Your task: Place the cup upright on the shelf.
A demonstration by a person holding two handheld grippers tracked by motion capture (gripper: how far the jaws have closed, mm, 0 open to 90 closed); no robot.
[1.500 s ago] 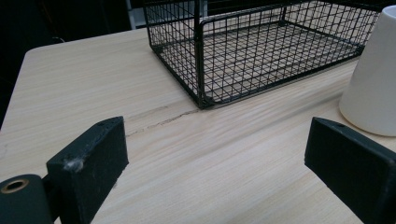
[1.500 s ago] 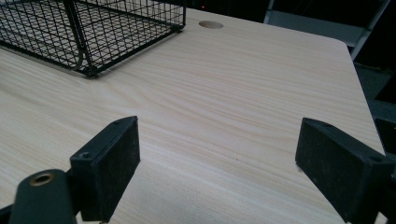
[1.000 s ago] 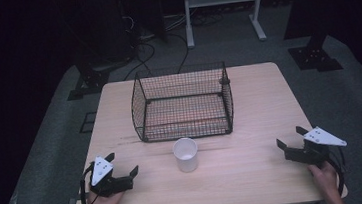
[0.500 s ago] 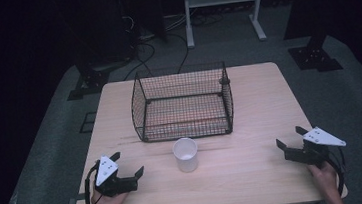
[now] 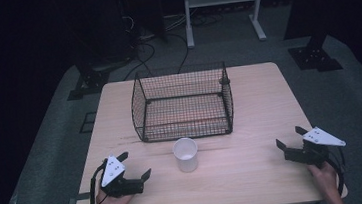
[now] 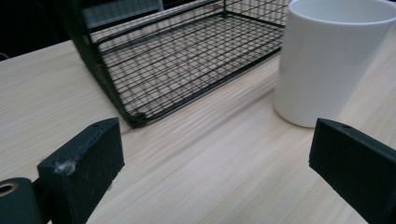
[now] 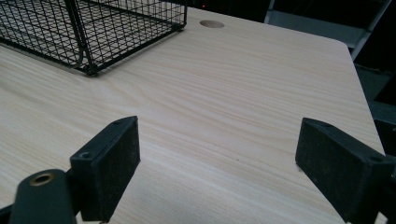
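While my left gripper [image 5: 135,165] and right gripper [image 5: 289,138] gape near the table's [image 5: 256,175] front corners, the cup [image 5: 185,154] stands between them, untouched.

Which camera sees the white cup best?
The left gripper view: the white cup stands big and close, upright on the table, just ahead of the open left gripper. The high view shows the cup small, in front of the wire basket. The right gripper view looks at the table and a basket corner instead.

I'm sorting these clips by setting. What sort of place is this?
Probably a lab or studio set up for recording: a lone wooden table on grey carpet, dark surroundings, cables trailing on the floor, and a metal stand behind it.
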